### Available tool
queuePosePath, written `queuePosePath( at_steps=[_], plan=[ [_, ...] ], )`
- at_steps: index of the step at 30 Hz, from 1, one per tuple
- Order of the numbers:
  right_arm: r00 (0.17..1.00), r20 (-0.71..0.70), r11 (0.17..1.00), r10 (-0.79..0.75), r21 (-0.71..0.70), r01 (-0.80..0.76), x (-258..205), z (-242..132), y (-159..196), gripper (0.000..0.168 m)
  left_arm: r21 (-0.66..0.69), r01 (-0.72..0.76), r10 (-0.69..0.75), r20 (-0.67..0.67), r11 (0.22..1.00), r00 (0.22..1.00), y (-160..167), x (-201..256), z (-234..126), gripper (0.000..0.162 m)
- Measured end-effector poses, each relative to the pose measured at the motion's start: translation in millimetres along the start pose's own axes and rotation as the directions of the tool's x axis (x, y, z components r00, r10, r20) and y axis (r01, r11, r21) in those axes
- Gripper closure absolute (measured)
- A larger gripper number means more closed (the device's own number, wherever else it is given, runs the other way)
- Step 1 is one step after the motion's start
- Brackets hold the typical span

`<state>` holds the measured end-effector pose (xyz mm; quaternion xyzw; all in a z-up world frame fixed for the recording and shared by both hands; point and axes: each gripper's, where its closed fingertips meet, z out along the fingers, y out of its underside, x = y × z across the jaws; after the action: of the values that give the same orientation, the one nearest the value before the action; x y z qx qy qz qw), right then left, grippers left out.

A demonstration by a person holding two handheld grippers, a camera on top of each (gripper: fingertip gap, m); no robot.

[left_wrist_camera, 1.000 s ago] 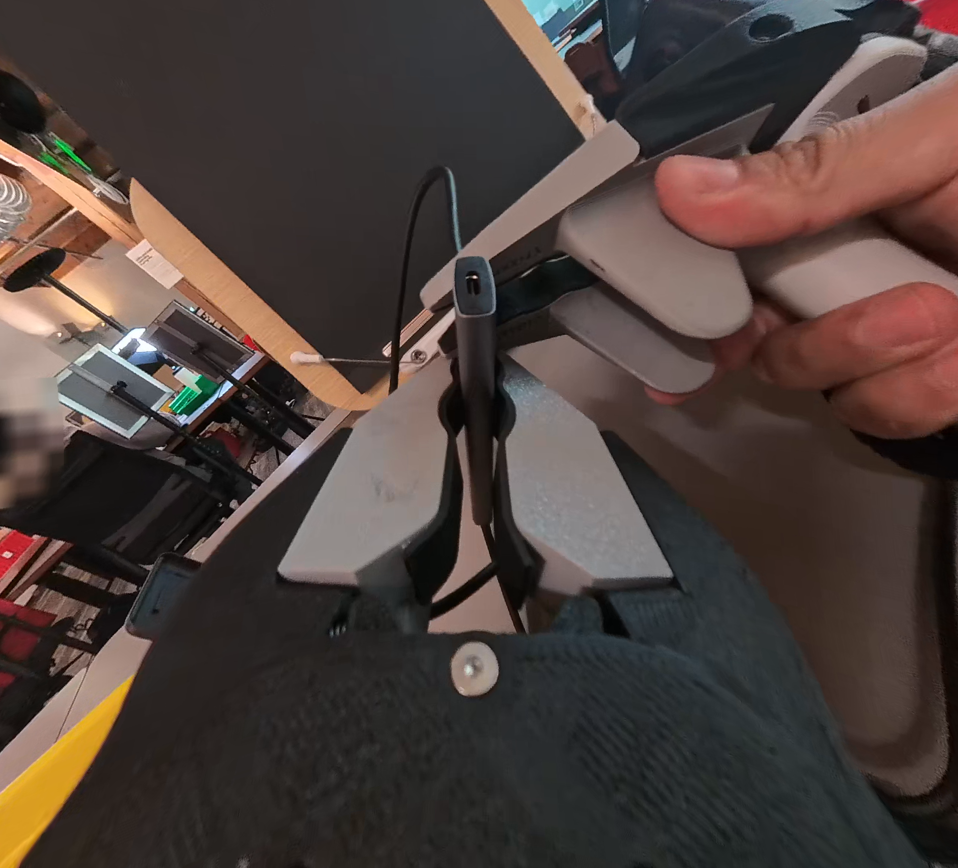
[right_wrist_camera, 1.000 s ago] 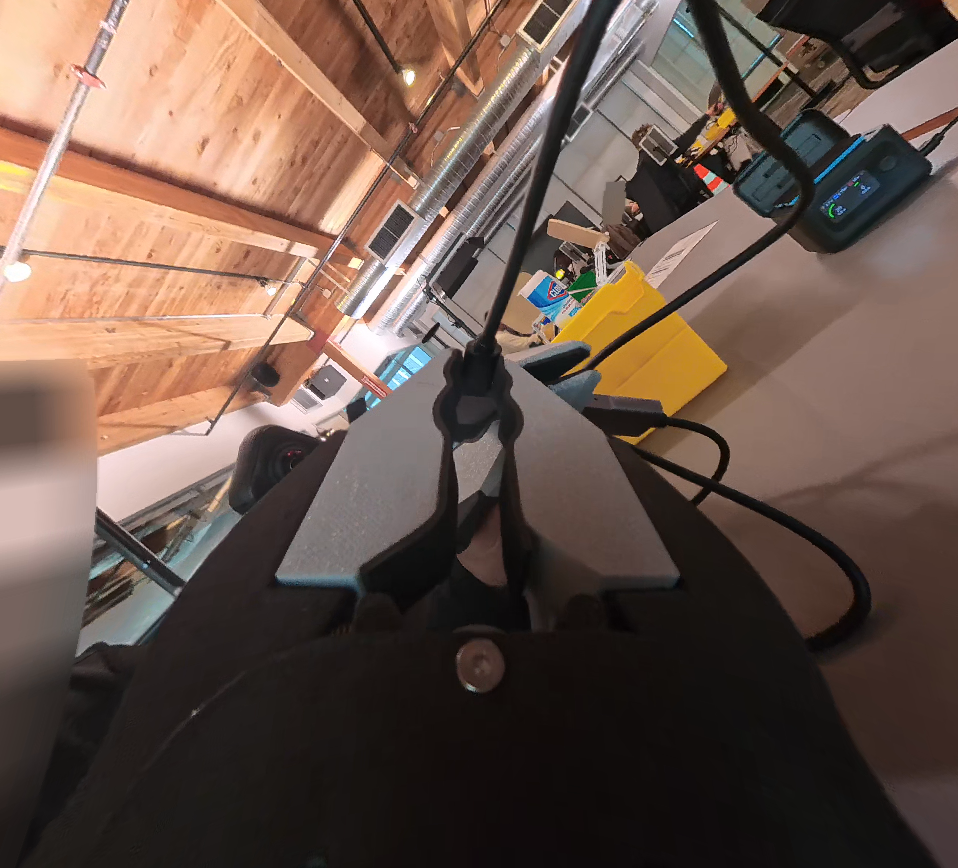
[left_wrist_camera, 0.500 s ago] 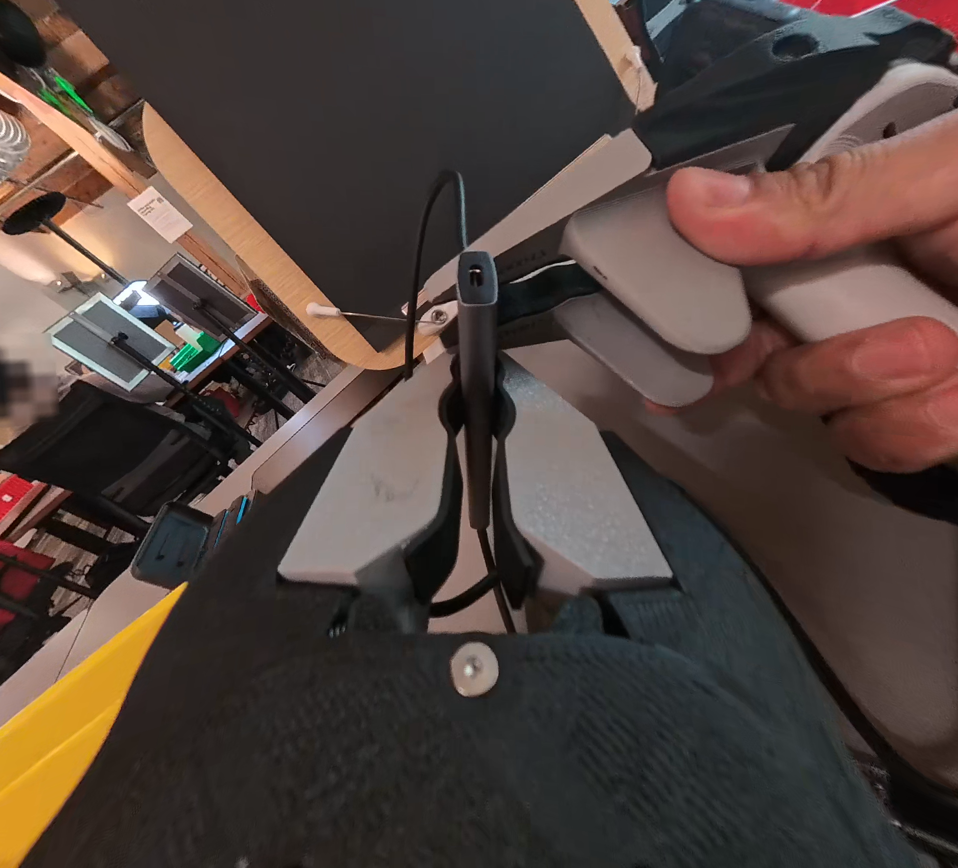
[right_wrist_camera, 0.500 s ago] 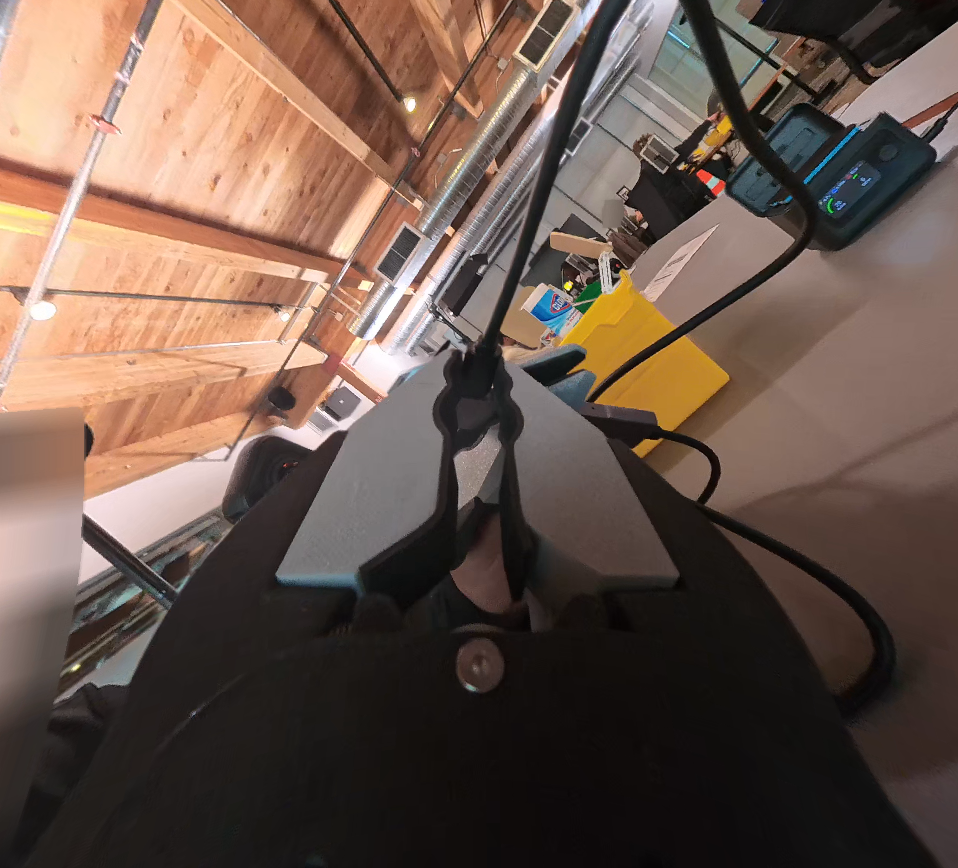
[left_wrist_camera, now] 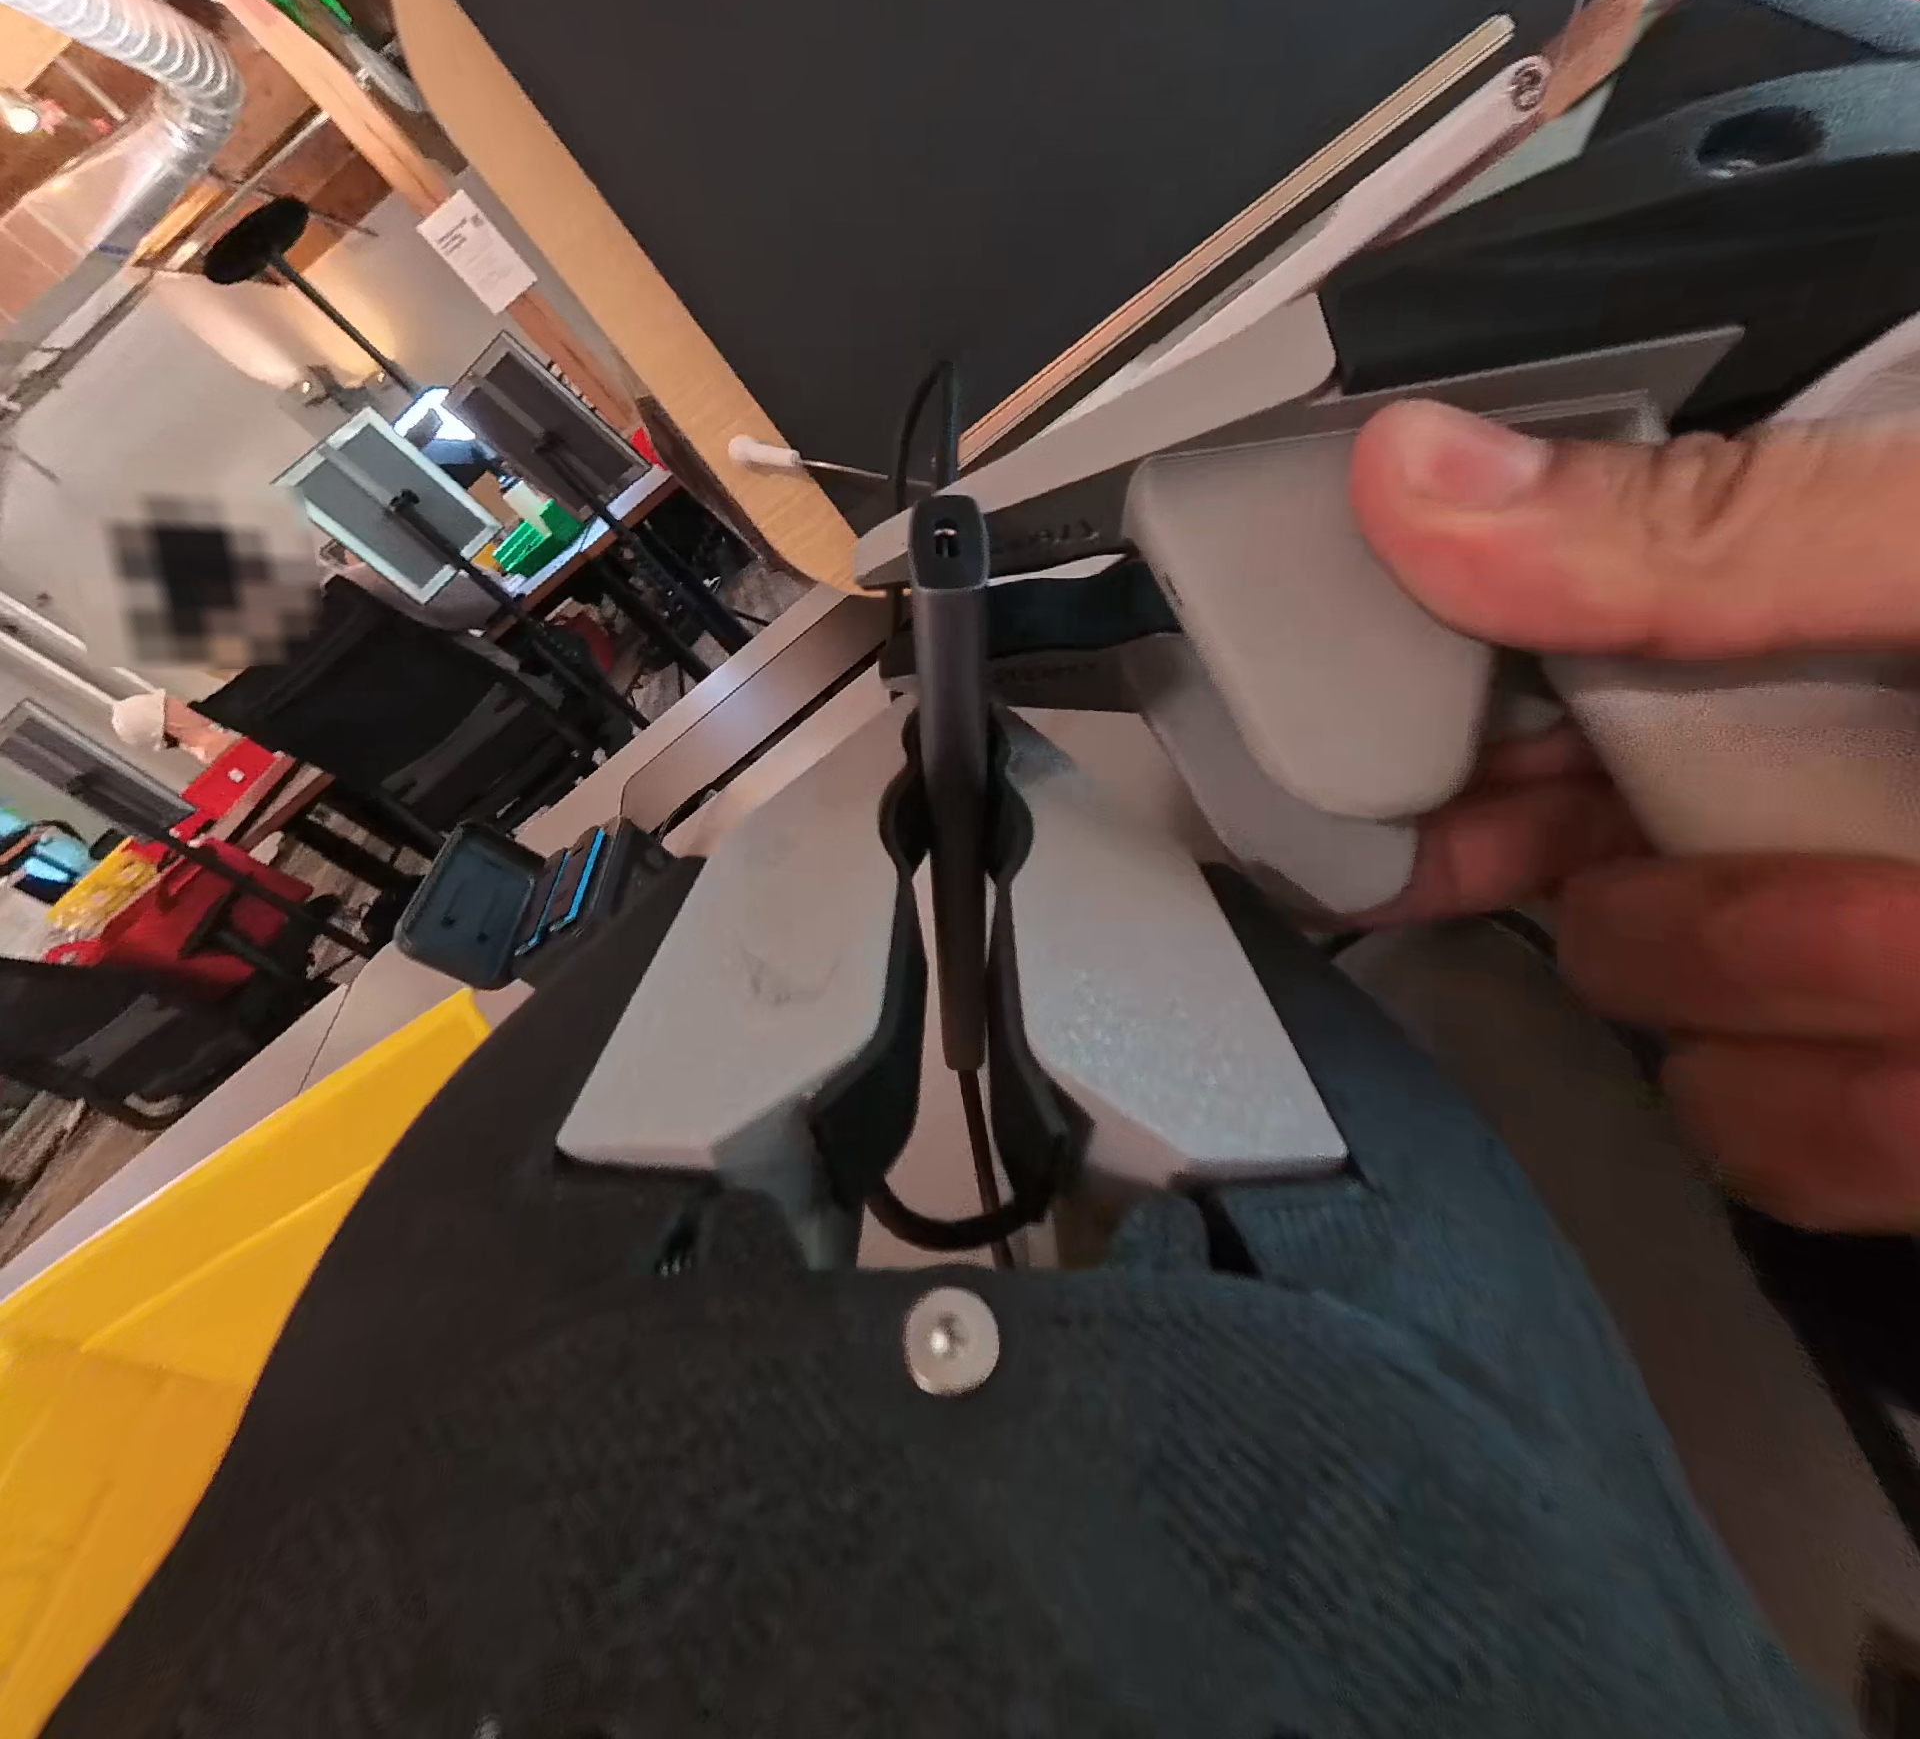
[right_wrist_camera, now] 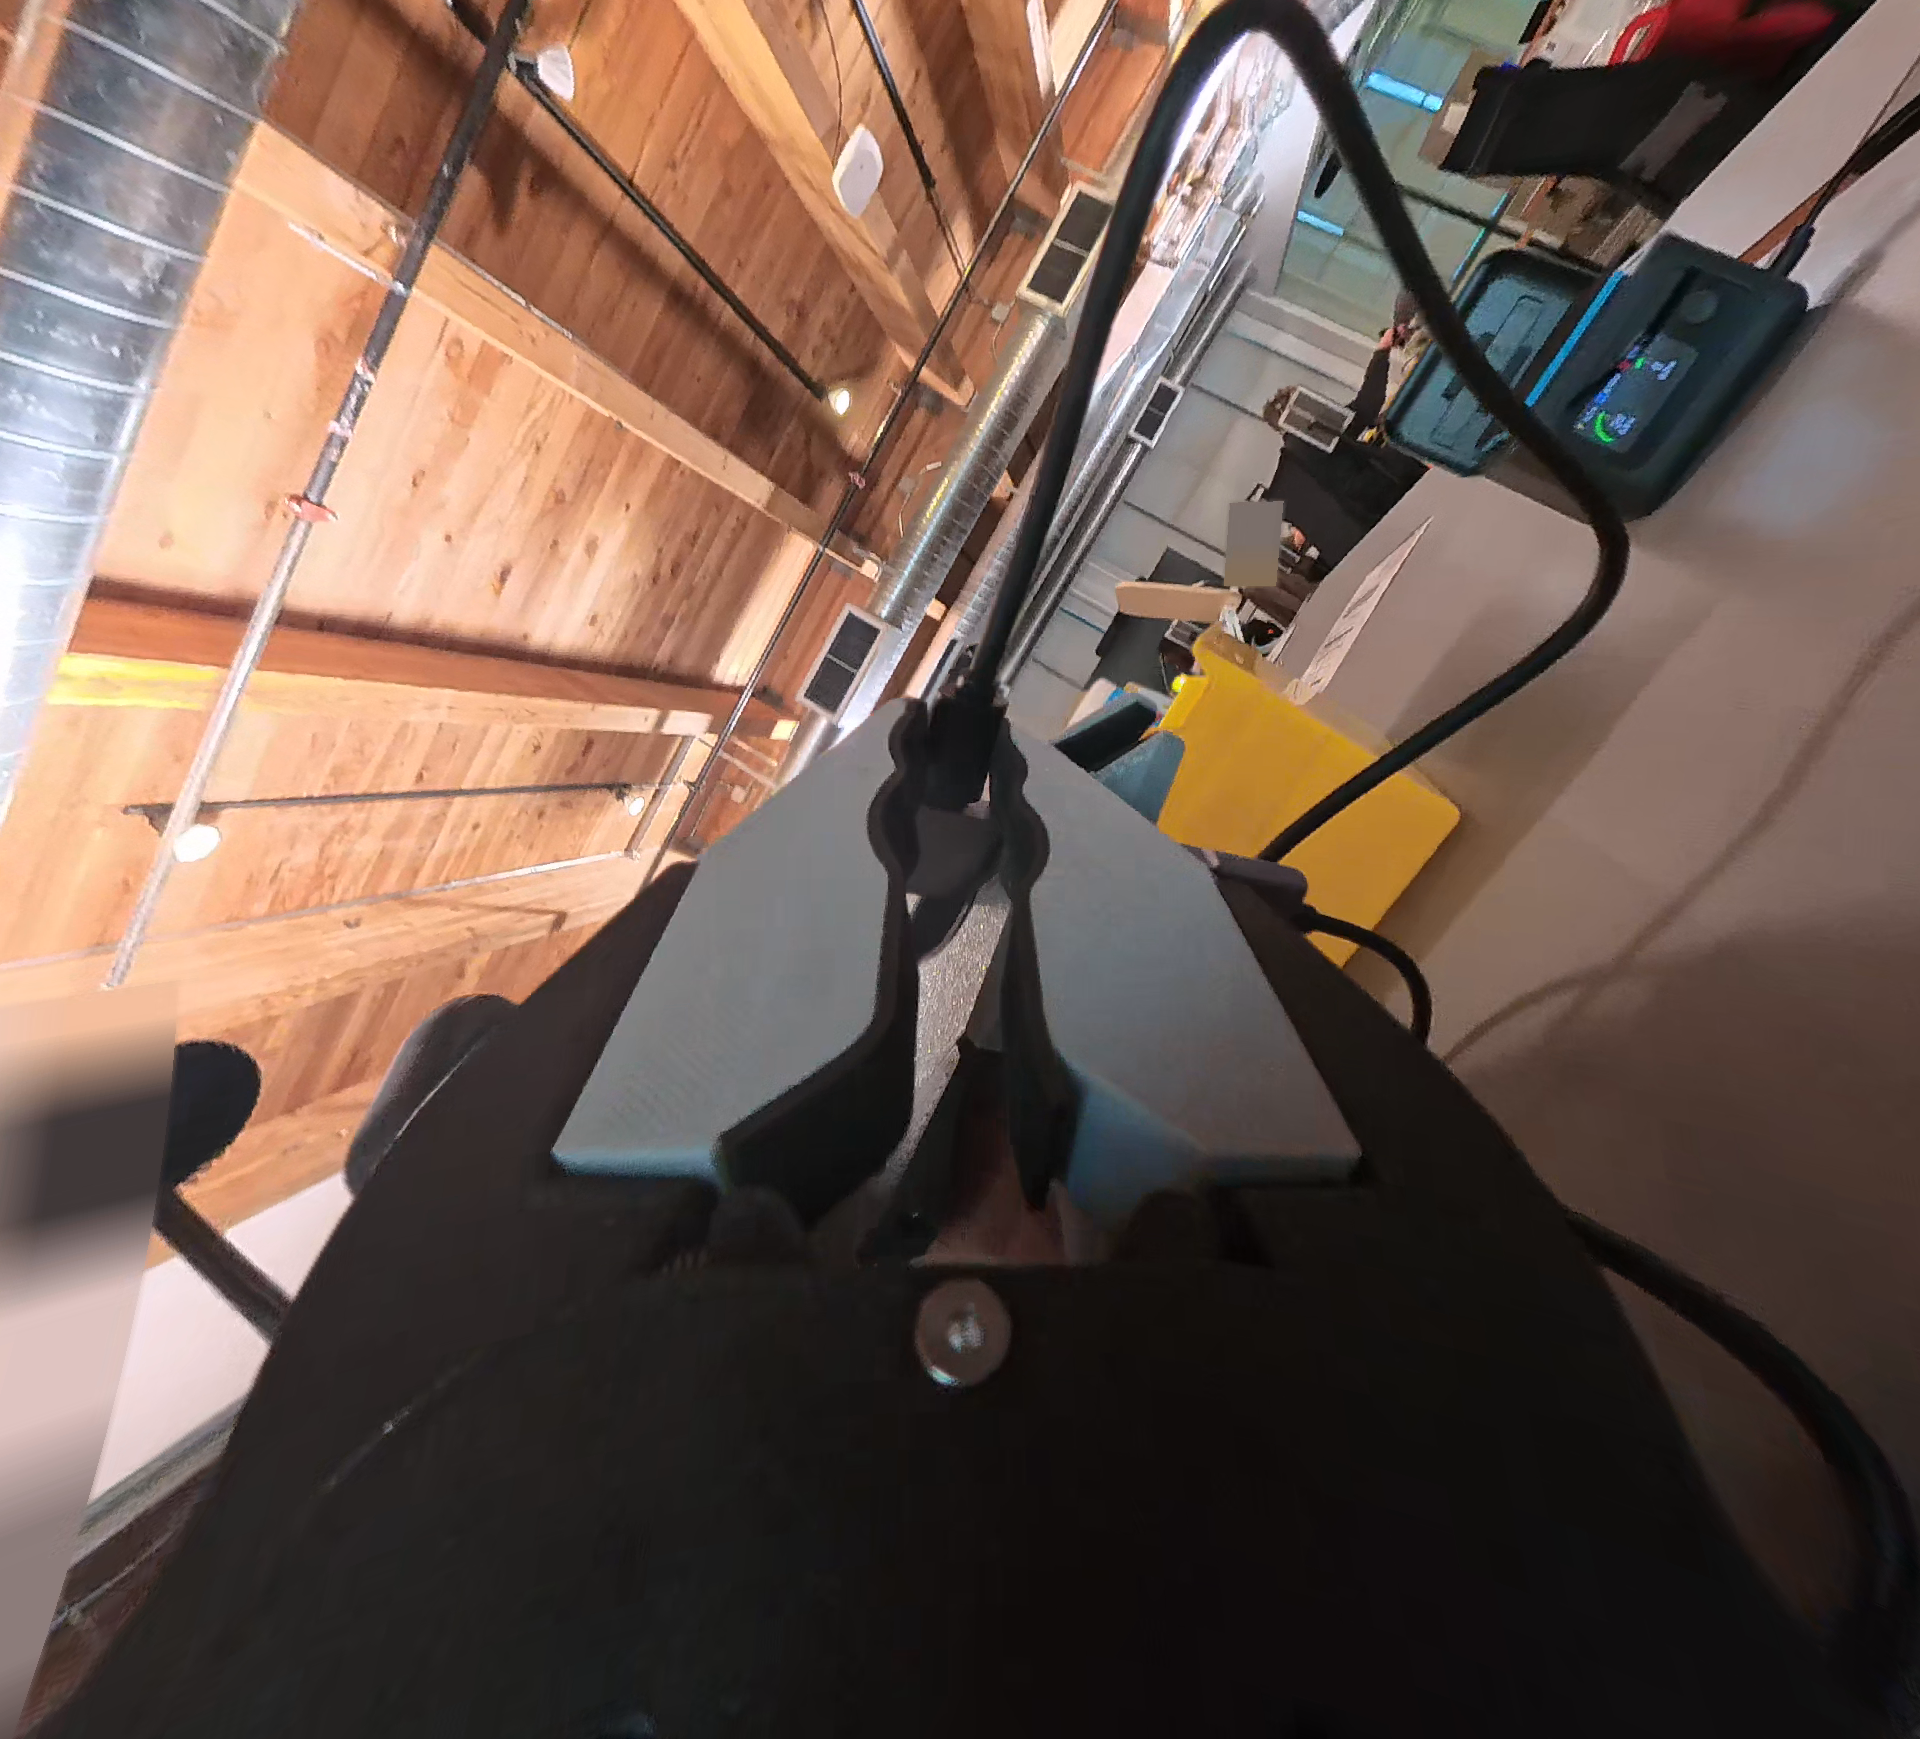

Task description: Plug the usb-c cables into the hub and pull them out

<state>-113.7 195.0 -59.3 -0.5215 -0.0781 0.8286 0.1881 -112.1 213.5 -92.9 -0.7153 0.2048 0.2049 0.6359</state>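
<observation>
My left gripper (left_wrist_camera: 954,754) is shut on a slim dark grey hub (left_wrist_camera: 948,650). The hub stands on edge between the fingers, with a port at its far end. The hub's thin lead (left_wrist_camera: 977,1149) hangs behind the jaws. The right gripper's fingers (left_wrist_camera: 1049,531) come in from the right, right beside the hub's far end, with a black plug (left_wrist_camera: 1081,609) between them. In the right wrist view my right gripper (right_wrist_camera: 956,754) is shut on that black USB-C plug (right_wrist_camera: 961,749). Its cable (right_wrist_camera: 1247,16) arcs up and over to the table. Whether the plug is seated is hidden.
A person's hand (left_wrist_camera: 1662,526) holds the right gripper. A yellow bin (right_wrist_camera: 1309,806) sits on the grey table (right_wrist_camera: 1714,754), also low left in the left wrist view (left_wrist_camera: 208,1326). A dark teal power station (right_wrist_camera: 1621,380) stands farther back. A black panel (left_wrist_camera: 935,131) rises behind the hub.
Both views have swung and tilted, so more of the yellow bin and the ceiling shows. Both grippers keep their hold. The right gripper stays at the hub's far end.
</observation>
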Motion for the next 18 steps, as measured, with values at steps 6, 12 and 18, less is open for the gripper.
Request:
queuePosePath(
  at_steps=[6, 12, 18],
  plan=[
    [0.999, 0.009, 0.994, 0.047, 0.096, -0.048, 7.4, 5.8, -5.8, 0.164, -0.036, 0.031, -0.029, 0.066, 0.999, 0.997, 5.9, -7.1, 5.4, 0.158],
    [1.0, 0.002, 0.994, 0.019, 0.111, -0.019, 6.7, 12.2, -6.2, 0.164, -0.044, 0.049, -0.044, 0.097, 0.998, 0.994, 6.1, -14.0, 5.2, 0.159],
    [0.999, -0.016, 1.0, 0.03, -0.01, -0.03, 3.0, 19.4, 3.2, 0.16, 0.028, 0.193, -0.193, -0.006, 0.981, 0.981, 4.6, -13.9, 3.6, 0.158]
  ],
)
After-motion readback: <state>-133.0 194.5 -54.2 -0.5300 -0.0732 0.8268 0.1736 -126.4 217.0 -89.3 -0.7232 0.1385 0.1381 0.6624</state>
